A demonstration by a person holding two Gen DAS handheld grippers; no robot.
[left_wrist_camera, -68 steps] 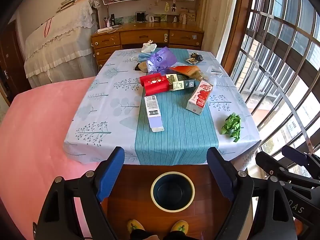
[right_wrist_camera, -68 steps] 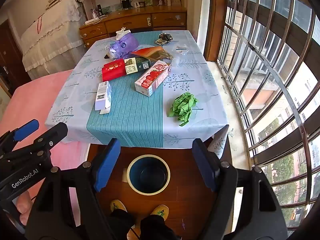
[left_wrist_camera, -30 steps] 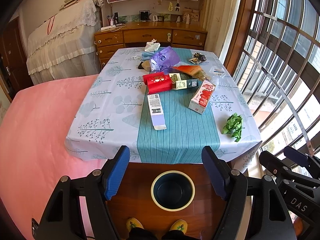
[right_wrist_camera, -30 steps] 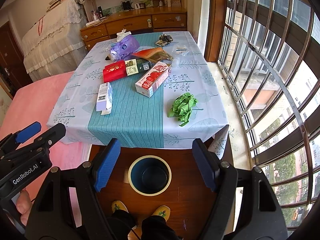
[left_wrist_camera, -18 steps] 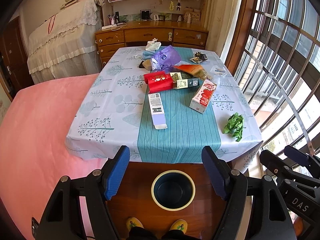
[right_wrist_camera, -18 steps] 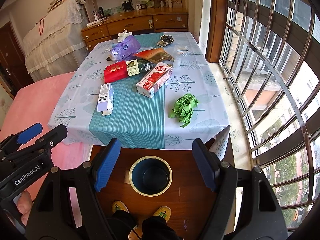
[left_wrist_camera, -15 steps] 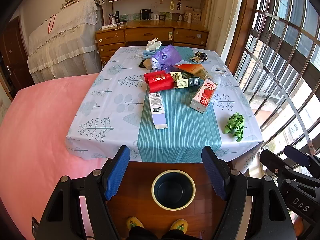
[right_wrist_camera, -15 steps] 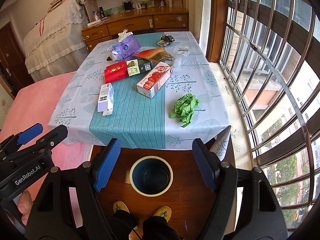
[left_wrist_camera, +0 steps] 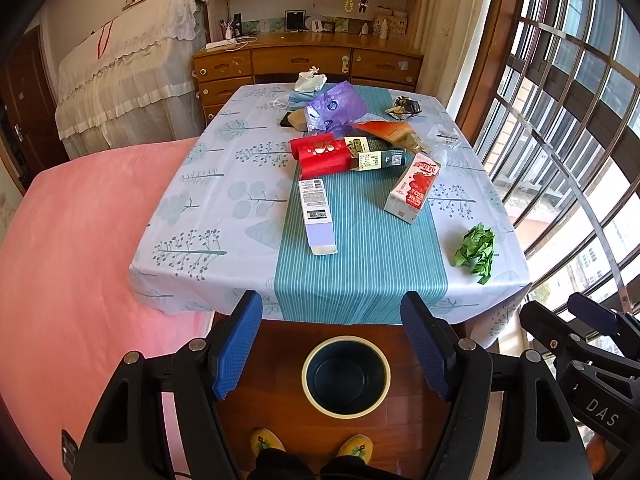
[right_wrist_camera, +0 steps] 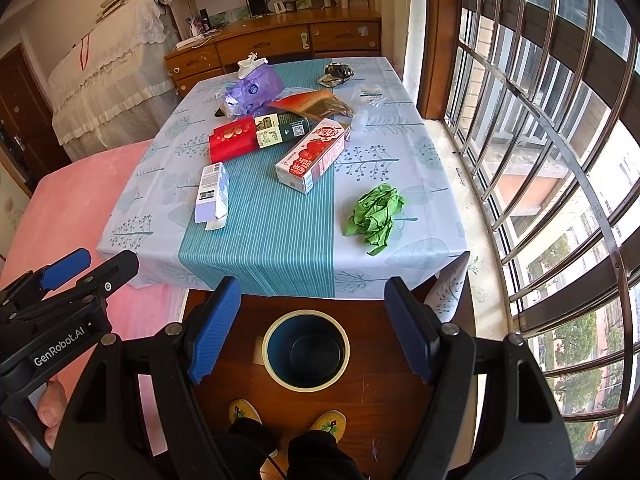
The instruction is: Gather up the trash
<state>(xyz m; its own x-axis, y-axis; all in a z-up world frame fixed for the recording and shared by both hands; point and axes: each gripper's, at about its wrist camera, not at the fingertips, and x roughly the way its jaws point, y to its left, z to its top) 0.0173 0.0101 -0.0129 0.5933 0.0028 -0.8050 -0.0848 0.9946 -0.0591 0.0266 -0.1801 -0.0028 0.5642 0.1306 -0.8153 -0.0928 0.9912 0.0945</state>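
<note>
Trash lies on a table (left_wrist_camera: 208, 216) with a blue striped cloth: a lavender carton (left_wrist_camera: 316, 212), a red box (left_wrist_camera: 322, 156), a dark green box (left_wrist_camera: 378, 156), a strawberry carton (left_wrist_camera: 414, 194), crumpled green paper (left_wrist_camera: 476, 250), a purple bag (left_wrist_camera: 334, 106) and an orange wrapper (left_wrist_camera: 390, 130). A round dark blue bin (left_wrist_camera: 346, 376) stands on the floor before the table. My left gripper (left_wrist_camera: 338, 344) is open and empty above the bin. My right gripper (right_wrist_camera: 312, 328) is open and empty above the bin (right_wrist_camera: 306, 350), near the green paper (right_wrist_camera: 376, 212).
A pink bed (left_wrist_camera: 72, 240) lies left of the table. A barred window (left_wrist_camera: 568, 120) runs along the right. A wooden dresser (left_wrist_camera: 304, 64) stands behind the table. The person's yellow slippers (left_wrist_camera: 312, 444) are on the wood floor by the bin.
Both grippers have risen and drawn back slightly, so the table looks a little farther away. The left gripper's fingers have narrowed a little since 2.3 s ago. Nothing on the table has moved.
</note>
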